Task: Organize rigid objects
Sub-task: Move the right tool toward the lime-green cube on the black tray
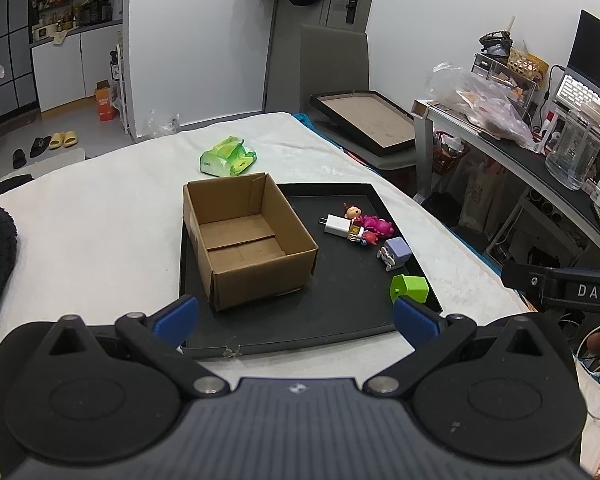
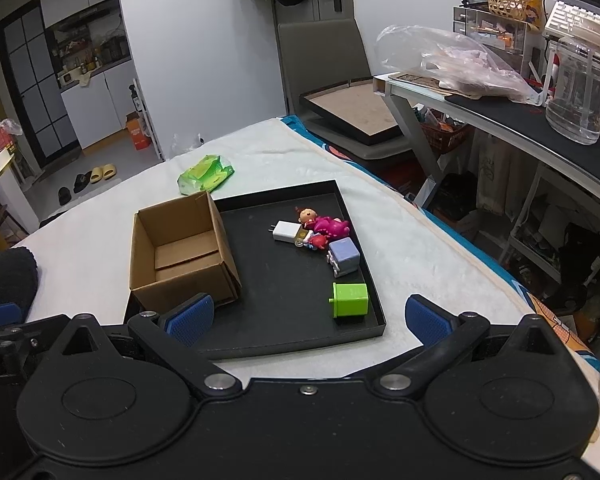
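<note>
Tray (image 2: 356, 330) carries 1 cardboard box (image 2: 180, 248), 2 cubes, 1 charger (image 2: 285, 231); both claws spread empty.

Open, empty cardboard box (image 1: 244, 240) sits mid-frame on the black tray (image 1: 340, 320); white charger (image 1: 337, 225), pink doll (image 1: 370, 222), lavender cube (image 1: 396, 253), green cube (image 1: 410, 289) scattered right.

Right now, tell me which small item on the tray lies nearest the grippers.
The green cube. It sits alone at the tray's near edge, closer than the purple cube.
</note>
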The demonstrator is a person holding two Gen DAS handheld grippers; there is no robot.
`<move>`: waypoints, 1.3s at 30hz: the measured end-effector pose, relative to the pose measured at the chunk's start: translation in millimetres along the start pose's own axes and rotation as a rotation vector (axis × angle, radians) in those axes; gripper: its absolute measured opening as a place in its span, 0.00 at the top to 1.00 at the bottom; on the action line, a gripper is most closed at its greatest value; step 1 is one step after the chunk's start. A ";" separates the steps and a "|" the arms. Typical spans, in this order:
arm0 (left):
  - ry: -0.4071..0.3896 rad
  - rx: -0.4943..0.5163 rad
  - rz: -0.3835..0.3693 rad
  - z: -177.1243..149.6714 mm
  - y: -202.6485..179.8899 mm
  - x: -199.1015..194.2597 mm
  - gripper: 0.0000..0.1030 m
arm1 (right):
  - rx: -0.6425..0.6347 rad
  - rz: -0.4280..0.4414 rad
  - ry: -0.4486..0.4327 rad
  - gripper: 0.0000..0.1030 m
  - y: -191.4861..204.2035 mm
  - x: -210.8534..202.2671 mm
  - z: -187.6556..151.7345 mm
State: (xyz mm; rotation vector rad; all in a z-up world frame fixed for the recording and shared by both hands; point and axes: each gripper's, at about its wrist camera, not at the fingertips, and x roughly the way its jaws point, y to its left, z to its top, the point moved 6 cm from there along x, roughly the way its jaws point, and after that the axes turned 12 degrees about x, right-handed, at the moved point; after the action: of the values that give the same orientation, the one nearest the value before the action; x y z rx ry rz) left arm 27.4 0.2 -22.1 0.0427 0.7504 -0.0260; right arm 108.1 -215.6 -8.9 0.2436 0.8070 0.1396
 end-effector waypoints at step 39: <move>-0.001 0.029 0.055 14.2 27.6 49.4 0.00 | -0.029 -0.041 -0.002 0.00 -8.5 55.9 11.0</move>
State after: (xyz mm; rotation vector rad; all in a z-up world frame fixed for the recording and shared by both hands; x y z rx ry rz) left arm 74.3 26.7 -44.6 0.0905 0.7476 0.0154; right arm 154.6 -213.5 -42.8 0.2004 0.8065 0.1126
